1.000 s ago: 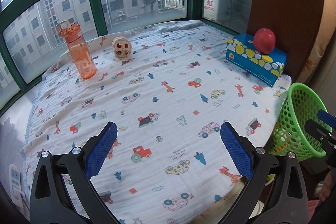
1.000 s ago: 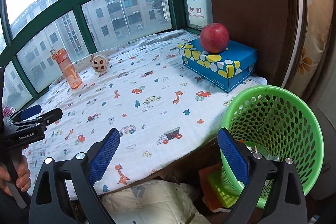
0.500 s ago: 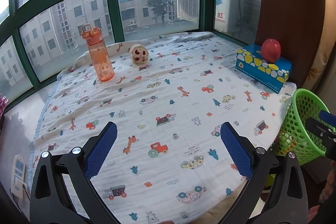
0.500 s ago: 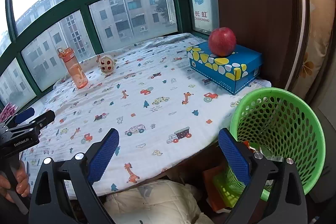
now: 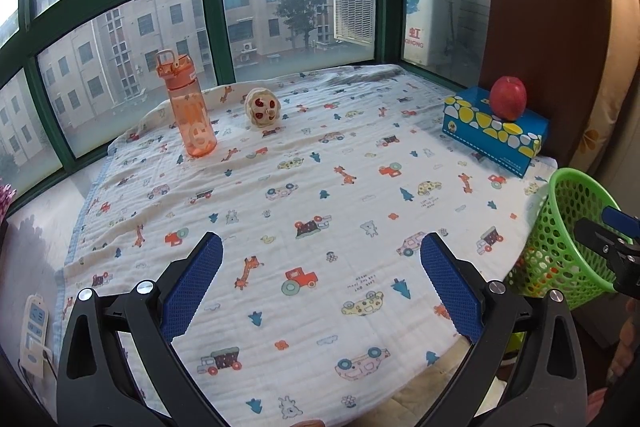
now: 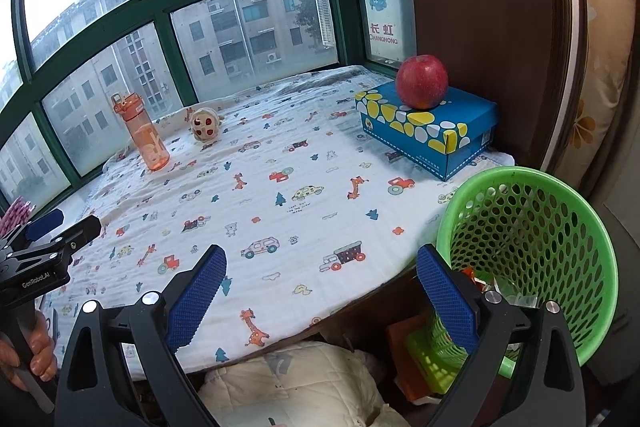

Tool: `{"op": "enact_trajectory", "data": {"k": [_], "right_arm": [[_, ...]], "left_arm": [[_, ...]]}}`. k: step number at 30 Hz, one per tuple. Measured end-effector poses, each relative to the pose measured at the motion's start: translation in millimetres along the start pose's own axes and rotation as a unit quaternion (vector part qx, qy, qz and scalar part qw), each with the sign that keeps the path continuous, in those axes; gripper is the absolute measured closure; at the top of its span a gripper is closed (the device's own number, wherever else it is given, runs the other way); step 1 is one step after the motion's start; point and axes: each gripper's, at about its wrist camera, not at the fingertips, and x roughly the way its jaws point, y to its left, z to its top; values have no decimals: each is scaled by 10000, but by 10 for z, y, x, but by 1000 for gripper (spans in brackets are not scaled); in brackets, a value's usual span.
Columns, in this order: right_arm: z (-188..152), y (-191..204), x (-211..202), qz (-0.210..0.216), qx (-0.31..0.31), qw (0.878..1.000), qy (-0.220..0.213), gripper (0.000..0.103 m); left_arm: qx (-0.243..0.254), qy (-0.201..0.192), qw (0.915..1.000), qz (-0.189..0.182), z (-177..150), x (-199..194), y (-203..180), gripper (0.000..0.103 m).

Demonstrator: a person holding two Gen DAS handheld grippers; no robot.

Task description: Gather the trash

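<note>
Now both the left gripper [image 5: 320, 283] and right gripper [image 6: 320, 287] are wide open, holding nothing, near the green basket [image 6: 560, 195].

Green basket [image 6: 532, 251] partly behind the right hand-held gripper [image 6: 320, 291], scraps inside too small to identify, white power strip [image 5: 34, 335] cut off at the edge

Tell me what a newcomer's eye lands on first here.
Probably the red apple sitting on the blue patterned box at the cloth's far right corner. Next, the orange bottle standing upright near the window, and the green basket beside the table's right edge.
</note>
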Motion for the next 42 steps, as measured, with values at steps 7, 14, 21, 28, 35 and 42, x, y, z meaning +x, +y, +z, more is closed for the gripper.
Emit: {"op": "enact_trajectory", "data": {"k": [7, 14, 21, 28, 35, 42], "right_arm": [[7, 4, -34, 8, 20, 10000, -16, 10], [1, 8, -39, 3, 22, 10000, -15, 10], [10, 30, -61, 16, 33, 10000, -14, 10], [8, 30, -59, 17, 30, 10000, -9, 10], [-5, 61, -47, 39, 32, 10000, 9, 10], [-20, 64, -1, 67, 14, 10000, 48, 10]], "left_arm": [[31, -21, 10000, -22, -22, -43, -19, 5], [48, -32, 10000, -20, -25, -53, -23, 5], [52, -26, 10000, -16, -33, -79, -37, 5], [51, -23, 10000, -16, -38, -82, -37, 5], [49, -21, 10000, -15, -44, -85, -36, 5], [60, -12, 10000, -24, -47, -86, -38, 5]]}}
